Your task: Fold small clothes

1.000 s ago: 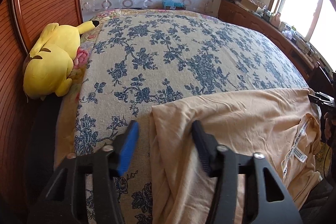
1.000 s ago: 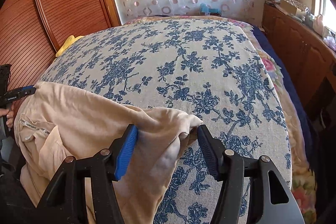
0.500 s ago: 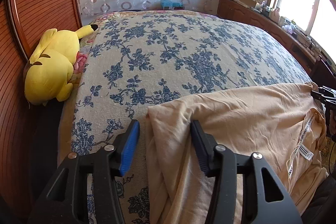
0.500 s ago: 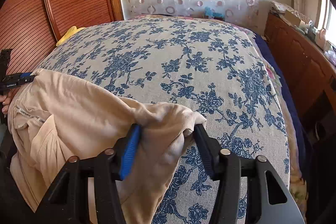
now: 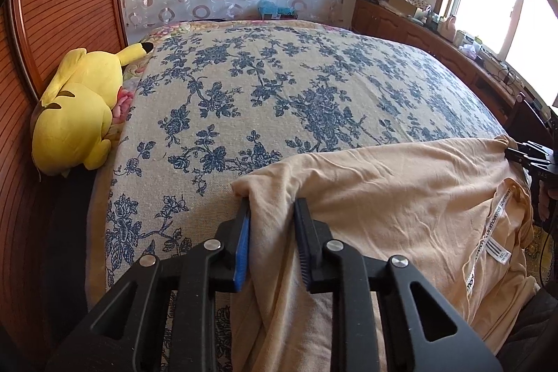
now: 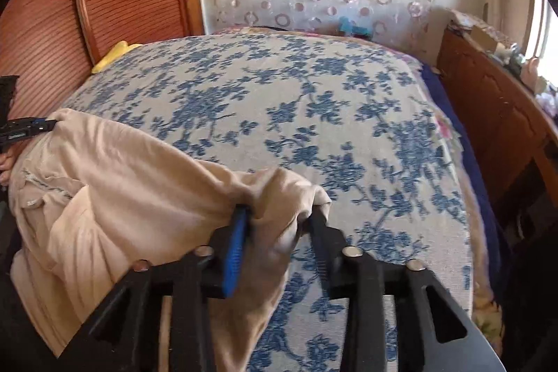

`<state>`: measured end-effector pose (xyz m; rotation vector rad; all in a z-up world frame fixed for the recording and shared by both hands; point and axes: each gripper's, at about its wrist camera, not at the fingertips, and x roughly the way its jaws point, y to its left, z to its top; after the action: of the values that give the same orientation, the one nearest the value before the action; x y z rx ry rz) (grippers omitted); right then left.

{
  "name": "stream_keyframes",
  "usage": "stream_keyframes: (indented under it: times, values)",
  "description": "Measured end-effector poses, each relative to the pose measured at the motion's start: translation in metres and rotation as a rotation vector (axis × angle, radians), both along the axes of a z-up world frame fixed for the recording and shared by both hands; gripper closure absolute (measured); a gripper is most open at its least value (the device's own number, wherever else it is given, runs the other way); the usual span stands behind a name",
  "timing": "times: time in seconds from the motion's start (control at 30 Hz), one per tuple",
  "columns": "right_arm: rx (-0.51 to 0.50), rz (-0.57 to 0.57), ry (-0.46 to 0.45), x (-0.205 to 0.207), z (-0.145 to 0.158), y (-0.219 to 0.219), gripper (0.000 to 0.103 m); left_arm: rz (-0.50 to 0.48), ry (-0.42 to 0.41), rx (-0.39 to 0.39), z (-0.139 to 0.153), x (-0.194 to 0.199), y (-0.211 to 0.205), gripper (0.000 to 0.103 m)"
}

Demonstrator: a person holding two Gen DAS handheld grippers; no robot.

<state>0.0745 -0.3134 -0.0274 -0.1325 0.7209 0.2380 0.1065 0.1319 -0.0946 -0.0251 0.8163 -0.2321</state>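
1. The left gripper has just been closing: a second ago its jaws stood wide on either side of the edge of the peach garment, and now both pads pinch a bunched corner of that cloth between them.
2. The right gripper closed in on the garment's other corner and has just eased a little wider again (a thick wad of fabric fills the gap, and the pads look to be touching it, so I read it as a hold, if a looser one).
3. The garment lies on the near edge of the floral bedspread, its top edge stretched between the two grippers, its white label face up and the rest hanging off the bed's near side.
4. The yellow plush toy sits off the bedspread's left edge, well apart from the garment.
5. With both corners taken, the cloth seems ready to be lifted or drawn out flat onto the bedspread; no fold is made yet.
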Motion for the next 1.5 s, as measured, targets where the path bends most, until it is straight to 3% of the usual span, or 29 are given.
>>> stream_keyframes:
  times: [0.13, 0.27, 0.5, 0.53, 0.6, 0.7, 0.73, 0.87, 0.97, 1.13, 1.23, 1.5]
  values:
    - [0.012, -0.017, 0.007, 0.008, -0.001, -0.002, 0.045, 0.003, 0.000, -0.018, 0.000, 0.001, 0.002, 0.074]
    - [0.029, -0.018, -0.004, 0.012, -0.002, -0.002, 0.039, 0.024, 0.000, -0.001, 0.000, 0.003, 0.002, 0.061]
    - [0.070, 0.025, -0.009, 0.005, -0.004, -0.003, 0.038, 0.021, -0.006, 0.009, 0.000, 0.003, 0.001, 0.063]
    - [0.065, 0.035, -0.011, 0.003, -0.005, -0.002, 0.041, 0.021, -0.008, 0.008, 0.000, 0.003, 0.001, 0.064]
    - [0.048, 0.060, -0.026, -0.001, -0.005, 0.004, 0.063, 0.012, -0.012, -0.002, -0.001, 0.003, 0.001, 0.069]
    - [0.093, 0.088, -0.023, -0.006, -0.006, 0.007, 0.087, -0.005, -0.007, -0.024, 0.000, 0.002, 0.001, 0.083]
    - [0.103, 0.092, -0.022, -0.007, -0.007, 0.008, 0.088, -0.013, -0.006, -0.032, 0.000, 0.001, 0.000, 0.092]
    - [0.178, 0.082, -0.015, -0.013, -0.008, 0.002, 0.092, -0.012, -0.033, -0.036, 0.007, -0.009, -0.005, 0.095]
    - [0.215, 0.091, -0.061, -0.031, 0.003, -0.003, 0.093, -0.014, -0.102, -0.110, 0.031, -0.031, -0.003, 0.096]
    - [0.279, 0.113, -0.190, -0.077, 0.049, -0.012, 0.093, -0.021, -0.251, -0.175, 0.083, -0.073, 0.003, 0.096]
    - [0.334, 0.119, -0.265, -0.103, 0.077, -0.022, 0.093, -0.011, -0.331, -0.190, 0.109, -0.094, 0.008, 0.096]
    - [0.312, 0.129, -0.419, -0.152, 0.125, -0.037, 0.093, -0.009, -0.522, -0.177, 0.168, -0.129, 0.009, 0.096]
